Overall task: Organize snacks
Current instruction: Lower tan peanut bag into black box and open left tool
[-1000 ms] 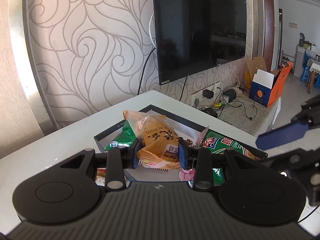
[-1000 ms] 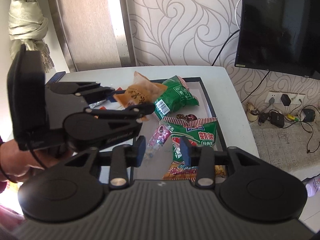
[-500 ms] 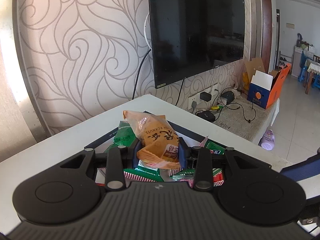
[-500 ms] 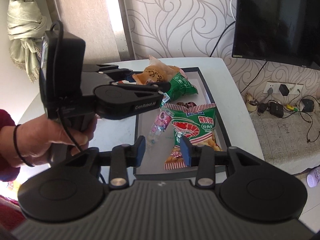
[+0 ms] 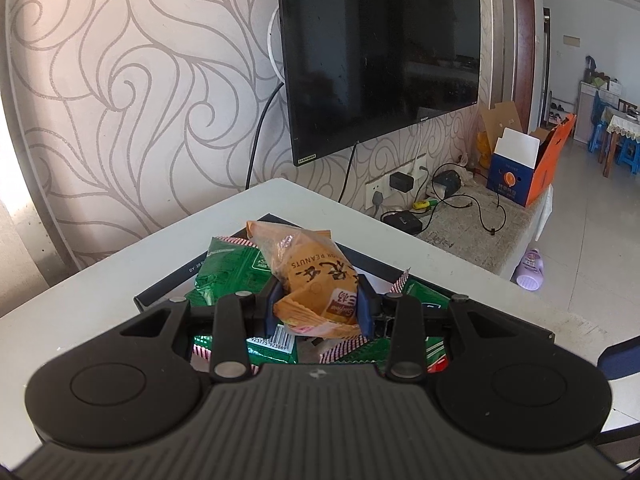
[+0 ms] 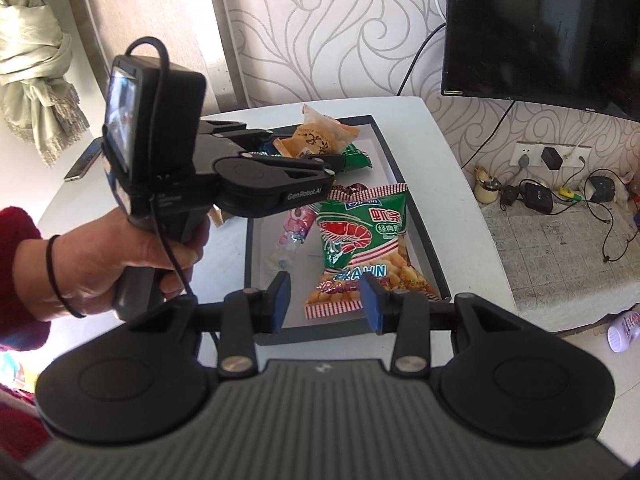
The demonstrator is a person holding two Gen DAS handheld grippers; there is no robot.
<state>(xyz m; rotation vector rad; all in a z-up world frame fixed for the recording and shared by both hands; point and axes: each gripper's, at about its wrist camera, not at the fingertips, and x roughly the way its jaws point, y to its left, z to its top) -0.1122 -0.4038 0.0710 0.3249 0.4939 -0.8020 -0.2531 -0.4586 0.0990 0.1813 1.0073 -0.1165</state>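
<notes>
1. A shallow dark-rimmed rectangular tray point(image 6: 430, 240) sat on the white bench point(image 6: 452, 168).
2. A green prawn-cracker bag point(image 6: 364, 248) lay in the tray, right of a small pink candy wrapper point(image 6: 298, 226).
3. Behind them, an orange peanut packet point(image 6: 320, 140) sat over a green snack bag point(image 6: 354, 160).

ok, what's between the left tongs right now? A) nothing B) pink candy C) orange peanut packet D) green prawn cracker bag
C: the left tongs are clamped on the orange peanut packet, held above the tray; the green prawn cracker bag and pink candy lie in the tray.
</notes>
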